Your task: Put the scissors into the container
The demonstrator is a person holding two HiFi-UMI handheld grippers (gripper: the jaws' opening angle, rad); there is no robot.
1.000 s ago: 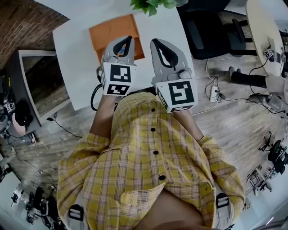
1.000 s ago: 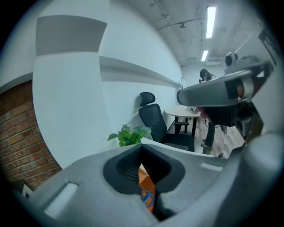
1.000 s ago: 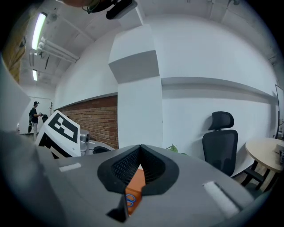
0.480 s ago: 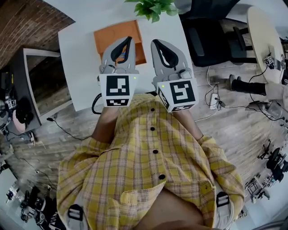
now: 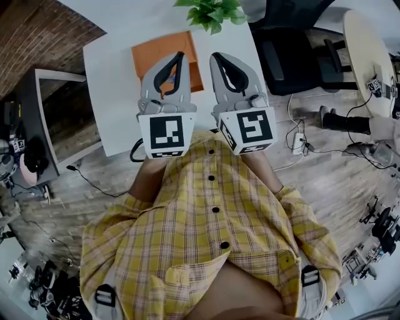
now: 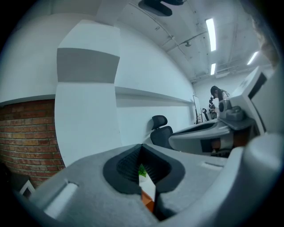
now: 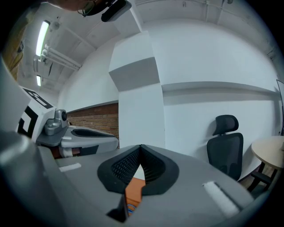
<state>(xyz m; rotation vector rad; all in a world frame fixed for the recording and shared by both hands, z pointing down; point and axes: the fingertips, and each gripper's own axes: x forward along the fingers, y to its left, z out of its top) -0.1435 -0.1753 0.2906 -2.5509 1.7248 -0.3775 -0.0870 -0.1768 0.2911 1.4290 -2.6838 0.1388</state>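
Two grey, matte plastic grippers are hovering side by side over a smooth white table [image 5: 112,94]. The left gripper [image 5: 180,55] is pressing its fingers together at the tips, with nothing between them. The right gripper [image 5: 214,57] is doing the same. Each pair of ribbed black pads [image 7: 122,166] is curving into a teardrop-shaped opening below the closed tips.

A flat, rectangular orange container [image 5: 153,50] is lying on the table just beyond the fingers. In the head view the left gripper is covering its near right part, so its contents cannot be told. Through the slit under the right gripper's pads a small orange-and-blue scrap [image 7: 127,207] is showing in front of the container's orange. It is too small and too cut off to tell whether it belongs to the scissors, which no view is showing plainly. A leafy green plant [image 5: 209,12] is standing at the table's far edge, cropped by the frame.
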